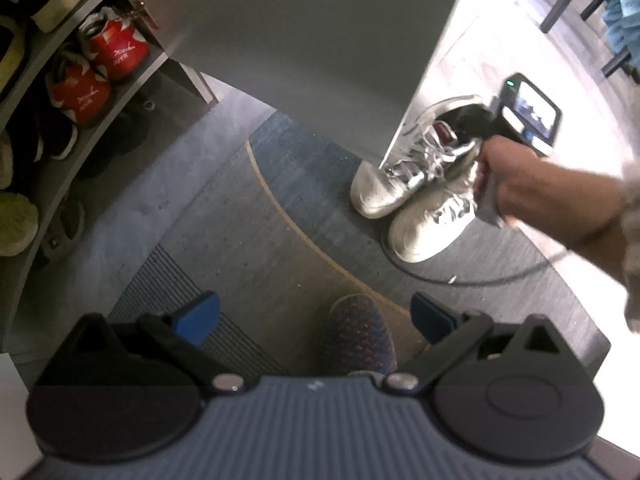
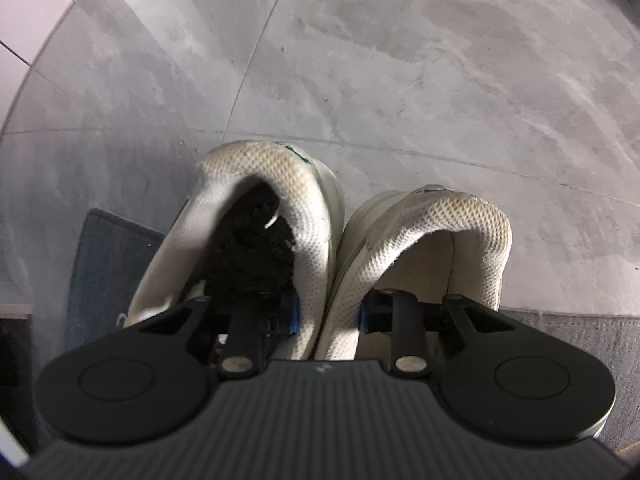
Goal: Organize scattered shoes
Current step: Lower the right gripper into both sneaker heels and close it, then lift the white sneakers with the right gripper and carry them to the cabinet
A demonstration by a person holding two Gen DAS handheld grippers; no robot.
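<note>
Two white sneakers stand side by side on the floor mat, one (image 1: 404, 160) behind the other (image 1: 432, 224). My right gripper (image 2: 329, 314) has one finger inside each sneaker and pinches their adjoining inner walls together. The left sneaker (image 2: 256, 216) has a black sock stuffed in it; the right sneaker (image 2: 440, 236) shows a bare insole. In the left wrist view the right gripper's body (image 1: 520, 120) and the hand sit over the sneakers. My left gripper (image 1: 316, 316) is open and empty, low over the mat, well left of the sneakers.
A grey shoe rack (image 1: 48, 184) at the left holds red sneakers (image 1: 100, 68) and several other shoes. A patterned shoe toe (image 1: 360, 332) lies between my left fingers. A grey panel (image 1: 304, 32) stands behind the mat. A cable (image 1: 480, 276) runs on the floor.
</note>
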